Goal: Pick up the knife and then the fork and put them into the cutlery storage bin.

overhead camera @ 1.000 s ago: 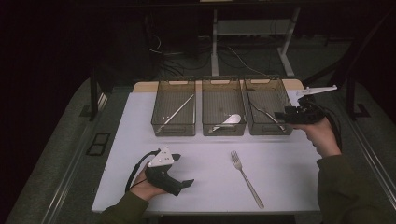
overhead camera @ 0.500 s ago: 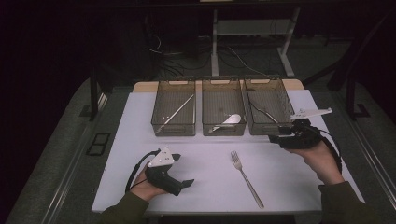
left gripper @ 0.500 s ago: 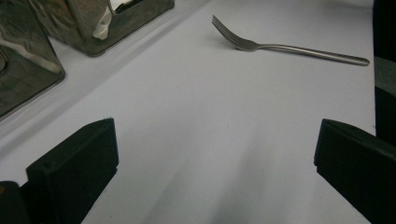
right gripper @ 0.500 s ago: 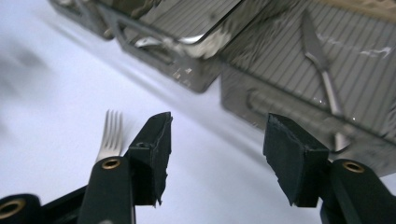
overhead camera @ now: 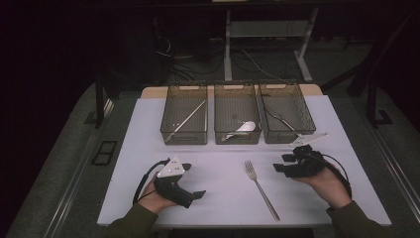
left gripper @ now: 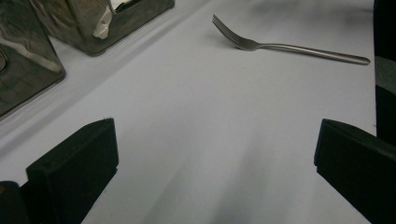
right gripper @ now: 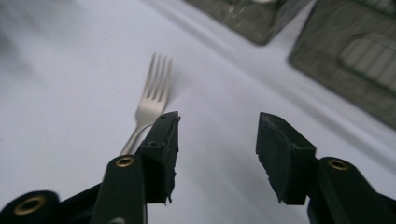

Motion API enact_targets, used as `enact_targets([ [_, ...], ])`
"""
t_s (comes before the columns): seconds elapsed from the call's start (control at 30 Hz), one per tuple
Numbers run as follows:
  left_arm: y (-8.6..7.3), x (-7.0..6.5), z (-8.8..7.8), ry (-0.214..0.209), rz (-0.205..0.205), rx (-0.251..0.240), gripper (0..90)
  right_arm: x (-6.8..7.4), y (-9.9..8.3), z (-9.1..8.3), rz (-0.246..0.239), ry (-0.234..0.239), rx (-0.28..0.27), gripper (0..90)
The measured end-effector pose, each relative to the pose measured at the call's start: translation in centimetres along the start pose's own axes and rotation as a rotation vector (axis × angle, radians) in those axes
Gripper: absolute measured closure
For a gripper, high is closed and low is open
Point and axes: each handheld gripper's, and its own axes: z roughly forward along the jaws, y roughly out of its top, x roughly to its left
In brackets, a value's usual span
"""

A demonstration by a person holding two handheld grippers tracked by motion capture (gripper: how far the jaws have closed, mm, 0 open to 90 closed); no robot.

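Broadly, the white rectangular table top (overhead camera: 148, 148) carried three dark mesh bins (overhead camera: 236, 119) along its far side. My left gripper (overhead camera: 195, 194) rested near me, jaws wide apart; my right gripper (overhead camera: 278, 163) gaped just beside the silver metal fork (overhead camera: 261, 189), holding nothing.

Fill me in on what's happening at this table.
A person holds a two-jaw gripper in each hand over a white table. The right gripper is open, aimed at a fork lying loose on the table, not touching it. The left gripper rests open and empty. Behind stand three mesh bins, each with a utensil inside.
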Motion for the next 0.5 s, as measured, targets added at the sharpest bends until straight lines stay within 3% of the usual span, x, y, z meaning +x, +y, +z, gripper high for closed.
enact_targets([
  [0.5, 0.0, 0.0, 0.0, -0.001, 0.001, 0.004, 0.0, 3.8, 0.0, 2.4, -0.058, 0.082, 0.14, 61.0],
])
